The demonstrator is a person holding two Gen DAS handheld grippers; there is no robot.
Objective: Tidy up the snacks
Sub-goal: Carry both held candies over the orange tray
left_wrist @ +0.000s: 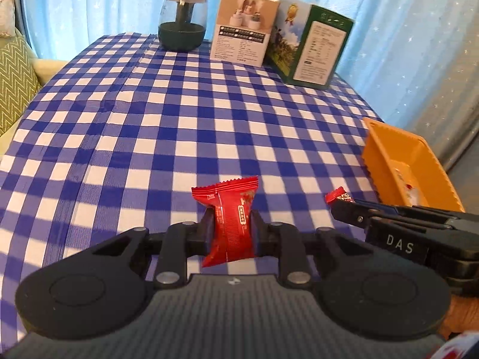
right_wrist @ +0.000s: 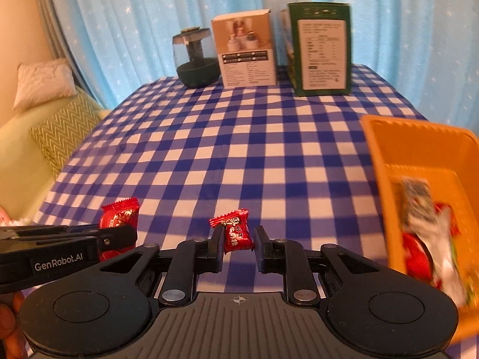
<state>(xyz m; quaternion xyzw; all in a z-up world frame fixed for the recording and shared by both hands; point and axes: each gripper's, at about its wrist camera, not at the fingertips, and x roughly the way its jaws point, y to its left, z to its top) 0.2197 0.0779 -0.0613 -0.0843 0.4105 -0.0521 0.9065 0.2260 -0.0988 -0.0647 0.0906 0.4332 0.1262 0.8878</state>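
My left gripper (left_wrist: 232,220) is shut on a red snack packet (left_wrist: 230,209), held upright above the blue-and-white checked tablecloth (left_wrist: 179,119). In the right wrist view my right gripper (right_wrist: 238,234) is shut on a small red candy (right_wrist: 235,233) with printed characters. Both grippers hang side by side over the near part of the table. The right gripper (left_wrist: 339,206) with its candy (left_wrist: 338,196) shows at the right of the left wrist view. The left gripper (right_wrist: 131,234) and its packet (right_wrist: 119,215) show at the left of the right wrist view. An orange basket (right_wrist: 419,146) stands to the right, holding several wrapped snacks (right_wrist: 425,230).
At the table's far edge stand a glass jar with a dark base (left_wrist: 182,21), a white box (left_wrist: 244,27) and a green box (left_wrist: 317,45). A sofa with a zigzag cushion (right_wrist: 66,128) lies to the left. A blue curtain (right_wrist: 149,15) hangs behind.
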